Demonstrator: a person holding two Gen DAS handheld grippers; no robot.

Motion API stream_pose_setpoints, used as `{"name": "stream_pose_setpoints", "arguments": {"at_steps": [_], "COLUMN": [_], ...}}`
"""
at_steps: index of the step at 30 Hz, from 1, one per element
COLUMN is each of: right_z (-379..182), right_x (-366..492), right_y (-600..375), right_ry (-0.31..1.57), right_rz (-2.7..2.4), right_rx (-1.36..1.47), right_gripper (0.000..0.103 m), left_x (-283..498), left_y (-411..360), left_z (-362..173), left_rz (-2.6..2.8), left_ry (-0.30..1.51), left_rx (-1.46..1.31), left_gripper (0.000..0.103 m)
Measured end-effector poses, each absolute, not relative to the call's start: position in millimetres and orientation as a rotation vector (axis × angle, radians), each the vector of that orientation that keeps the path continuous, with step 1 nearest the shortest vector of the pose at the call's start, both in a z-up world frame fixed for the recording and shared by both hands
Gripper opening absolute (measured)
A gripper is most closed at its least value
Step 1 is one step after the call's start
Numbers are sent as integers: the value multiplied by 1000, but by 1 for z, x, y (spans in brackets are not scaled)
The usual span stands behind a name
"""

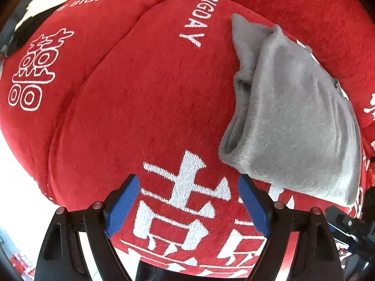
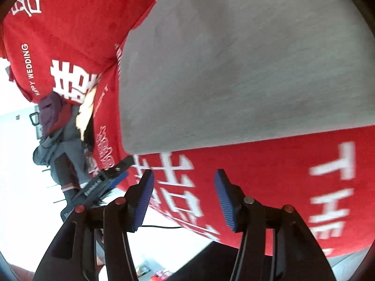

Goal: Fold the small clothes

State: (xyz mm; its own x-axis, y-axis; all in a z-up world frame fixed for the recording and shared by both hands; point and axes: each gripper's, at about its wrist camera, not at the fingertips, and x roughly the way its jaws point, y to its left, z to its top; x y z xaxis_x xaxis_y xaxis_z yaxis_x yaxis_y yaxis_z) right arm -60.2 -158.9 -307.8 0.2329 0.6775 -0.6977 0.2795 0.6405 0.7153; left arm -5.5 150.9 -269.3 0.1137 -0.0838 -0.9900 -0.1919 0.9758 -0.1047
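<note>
A grey fleecy garment lies folded into a thick pad on a red sofa cushion printed with white characters. In the right wrist view the same grey garment fills the upper right, flat and smooth. My left gripper points down at the cushion just left of the garment's near corner, jaws wide apart, nothing between the blue pads. My right gripper hovers over the cushion's front edge, below the garment, jaws apart and empty. The left gripper shows at the right wrist view's left.
A second red cushion adjoins on the left. A pile of other clothes, grey, purple and cream, lies at the sofa's far end. A red back cushion reads HAPPY WEDDING. White floor lies beyond the sofa's edge.
</note>
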Motion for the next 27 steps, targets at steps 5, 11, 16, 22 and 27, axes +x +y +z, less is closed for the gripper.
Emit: {"name": "stream_pose_setpoints", "arguments": {"at_steps": [5,11,16,22,27], "right_z": [-325,-340,-347,-359,-361], "right_x": [-48,-35,-26,-20,-18], "right_y": [-126,-104,-101,-100,-97], "right_ry": [1365,1369,1329,1293,1272], "right_rz": [379,384,368,374,372], "right_rx": [987,1071,1155,1289,1290], "right_gripper": [58,58,58,49,10], "left_x": [-11,-19,-23,-29,-34], "left_y": [155,159,167,185,193], "left_z": [-266,-265,-266,-266,-265], "left_rz": [50,35,24,44,19], "left_ry": [1450,1454,1456,1437,1443], "left_rx": [-237,-248,-293,-328,-343], "left_gripper": [86,86,86,86,86]}}
